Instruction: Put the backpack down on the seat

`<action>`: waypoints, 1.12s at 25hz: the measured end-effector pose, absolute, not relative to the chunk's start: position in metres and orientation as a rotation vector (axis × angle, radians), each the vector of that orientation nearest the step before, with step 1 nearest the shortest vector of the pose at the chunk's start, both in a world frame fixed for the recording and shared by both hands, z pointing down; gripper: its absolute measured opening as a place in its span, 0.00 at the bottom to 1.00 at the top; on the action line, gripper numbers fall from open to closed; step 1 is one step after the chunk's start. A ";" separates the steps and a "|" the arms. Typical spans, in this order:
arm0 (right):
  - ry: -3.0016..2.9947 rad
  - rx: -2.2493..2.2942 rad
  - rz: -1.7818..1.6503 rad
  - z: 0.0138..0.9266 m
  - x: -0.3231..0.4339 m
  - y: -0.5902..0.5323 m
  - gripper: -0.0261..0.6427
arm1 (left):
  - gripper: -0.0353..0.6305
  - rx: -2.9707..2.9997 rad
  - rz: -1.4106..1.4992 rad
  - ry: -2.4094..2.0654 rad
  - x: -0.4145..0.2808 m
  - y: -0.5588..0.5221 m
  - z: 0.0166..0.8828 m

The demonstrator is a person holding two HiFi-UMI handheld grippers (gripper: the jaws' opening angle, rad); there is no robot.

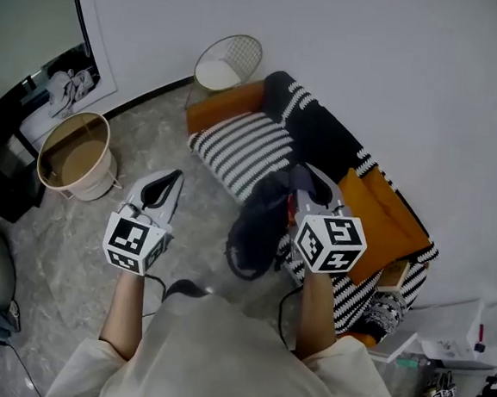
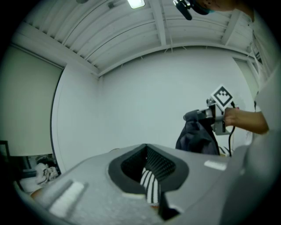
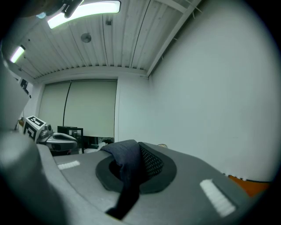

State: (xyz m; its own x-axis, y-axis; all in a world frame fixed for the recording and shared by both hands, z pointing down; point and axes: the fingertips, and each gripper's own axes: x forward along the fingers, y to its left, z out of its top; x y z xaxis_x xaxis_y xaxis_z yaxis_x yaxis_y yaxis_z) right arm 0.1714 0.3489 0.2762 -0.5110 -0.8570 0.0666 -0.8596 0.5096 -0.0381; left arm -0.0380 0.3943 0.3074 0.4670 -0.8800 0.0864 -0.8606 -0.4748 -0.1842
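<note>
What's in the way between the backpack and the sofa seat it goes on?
Nothing visible blocks it. The backpack hangs by its strap from the right gripper at the front edge of the sofa. A striped cushion lies at one end, orange padding shows at the other; the dark throw between them looks free.

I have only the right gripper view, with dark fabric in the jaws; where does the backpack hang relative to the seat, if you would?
Observer: The backpack hangs by a strap from the right gripper at the sofa's front edge, partly over the floor, not yet set down.
Operator: What lies on the seat?
Observer: A striped cushion at the far end and a black-and-white throw; orange upholstery shows bare beside the gripper.
Operator: And the left gripper?
Observer: The left gripper is over the floor, left of the backpack, apart from it.
</note>
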 end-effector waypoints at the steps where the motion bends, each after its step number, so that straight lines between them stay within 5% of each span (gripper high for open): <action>1: -2.698 1.524 0.107 0.278 0.173 0.345 0.05 | 0.06 -2.593 -0.256 1.553 -0.034 0.392 0.311; 28: -2.656 1.607 0.241 0.300 0.154 0.108 0.05 | 0.06 -2.694 -0.290 1.360 -0.048 0.108 0.314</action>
